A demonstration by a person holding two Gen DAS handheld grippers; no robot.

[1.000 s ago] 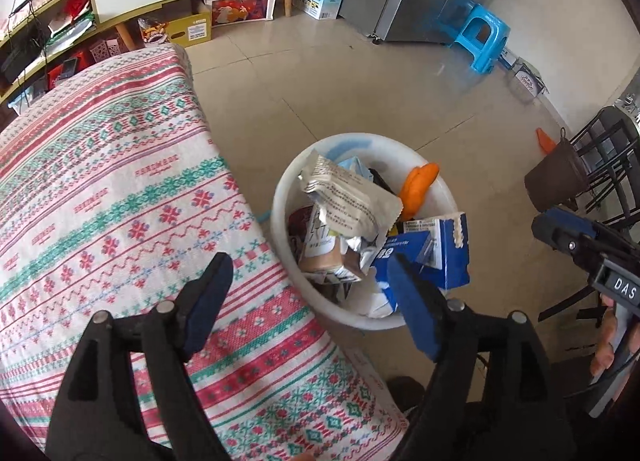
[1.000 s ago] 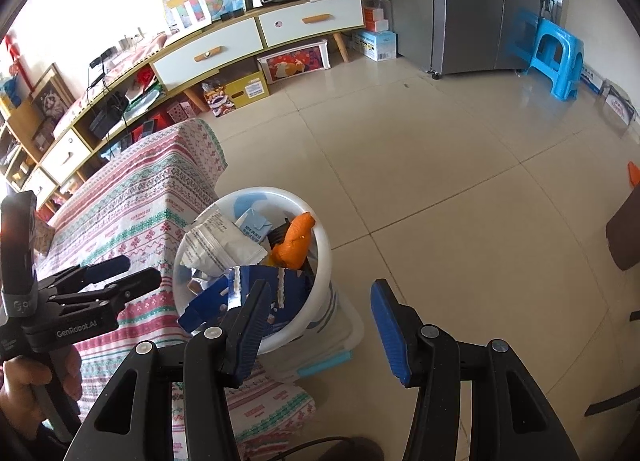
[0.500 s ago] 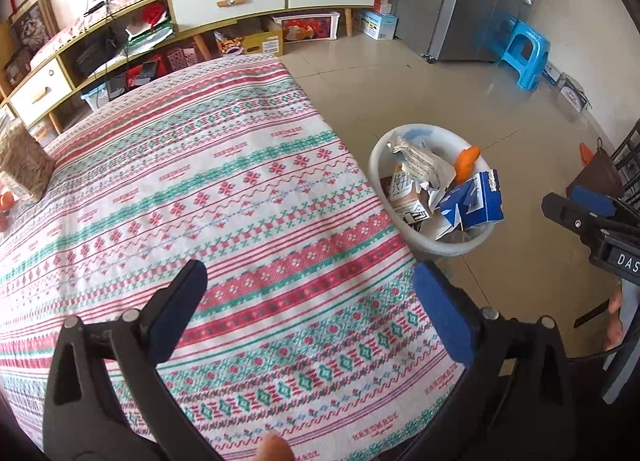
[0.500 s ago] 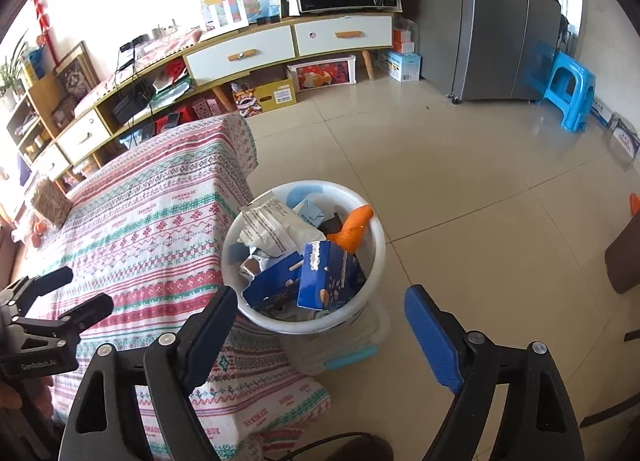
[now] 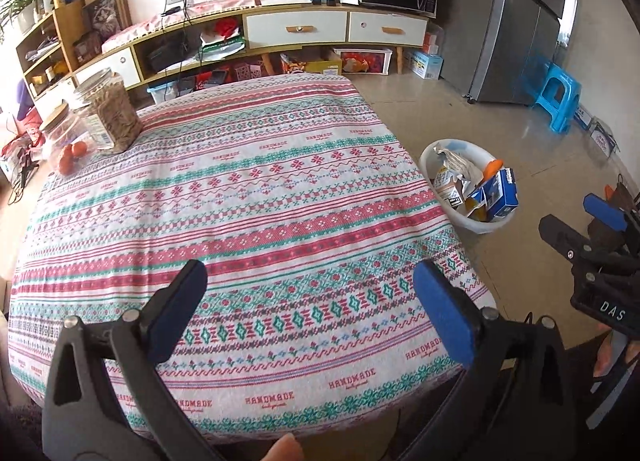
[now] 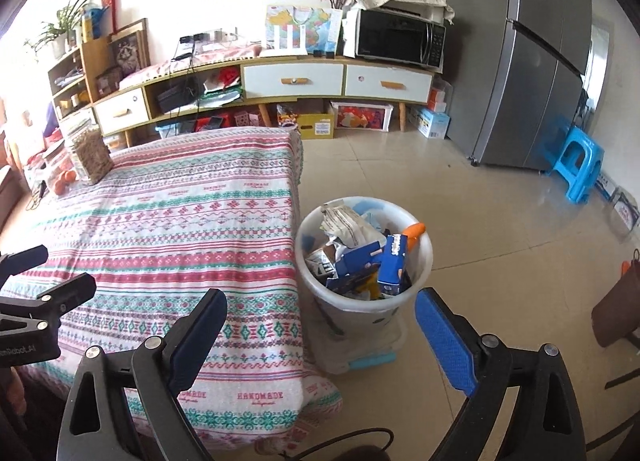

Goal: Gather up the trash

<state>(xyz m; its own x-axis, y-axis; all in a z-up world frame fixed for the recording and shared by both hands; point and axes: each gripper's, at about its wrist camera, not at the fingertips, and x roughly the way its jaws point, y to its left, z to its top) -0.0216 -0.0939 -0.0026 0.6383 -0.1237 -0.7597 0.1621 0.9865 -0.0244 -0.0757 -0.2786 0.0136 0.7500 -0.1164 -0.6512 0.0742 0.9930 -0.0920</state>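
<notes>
A white trash bin (image 6: pixel 420 261) stands on the floor beside the table, holding blue cartons (image 6: pixel 394 265), crumpled wrappers (image 6: pixel 348 223) and an orange piece (image 6: pixel 414 230). It also shows in the left wrist view (image 5: pixel 432 153). My left gripper (image 5: pixel 310 307) is open and empty above the near part of the patterned tablecloth (image 5: pixel 240 201). My right gripper (image 6: pixel 320 335) is open and empty, held above the table's edge and the bin. The right gripper shows at the right of the left wrist view (image 5: pixel 588 229), and the left gripper at the left of the right wrist view (image 6: pixel 36 281).
A jar of brown contents (image 5: pixel 108 113) and a bag of orange fruit (image 5: pixel 66 145) stand at the table's far left corner. A TV cabinet (image 6: pixel 296 81), a fridge (image 6: pixel 532 61), a blue stool (image 6: pixel 576 165) and a brown chair (image 6: pixel 616 309) surround the tiled floor.
Both grippers have pulled back and up from the bin. The views now take in the whole table and the room; the bin looks smaller and farther.
</notes>
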